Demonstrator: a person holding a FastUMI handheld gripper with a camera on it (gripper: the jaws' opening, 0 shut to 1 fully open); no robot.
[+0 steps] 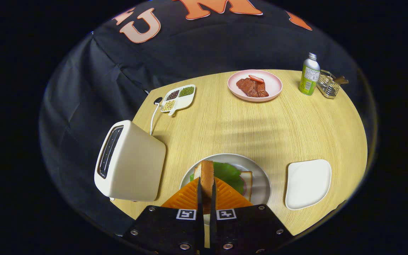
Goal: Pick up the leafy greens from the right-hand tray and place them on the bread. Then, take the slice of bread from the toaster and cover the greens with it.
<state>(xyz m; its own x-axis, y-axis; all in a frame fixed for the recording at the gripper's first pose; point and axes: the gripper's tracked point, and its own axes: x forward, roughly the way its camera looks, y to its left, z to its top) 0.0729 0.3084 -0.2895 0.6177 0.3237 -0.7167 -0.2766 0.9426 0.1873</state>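
Tool (206,184) clamped on bread slice (207,174), held upright over greens (229,173) on white plate (260,177).

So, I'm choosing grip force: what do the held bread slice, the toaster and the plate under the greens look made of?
Gripper is shut on the bread slice: spongy-looking crumb, browned crust, possibly a foam replica. Toaster: smooth matte cream shell, probably plastic. Plate: glossy white, looks ceramic, maybe melamine.

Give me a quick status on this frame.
Gripper shut on bread slice, held edge-up over the plate. Greens already on lower bread. Nothing in the way.
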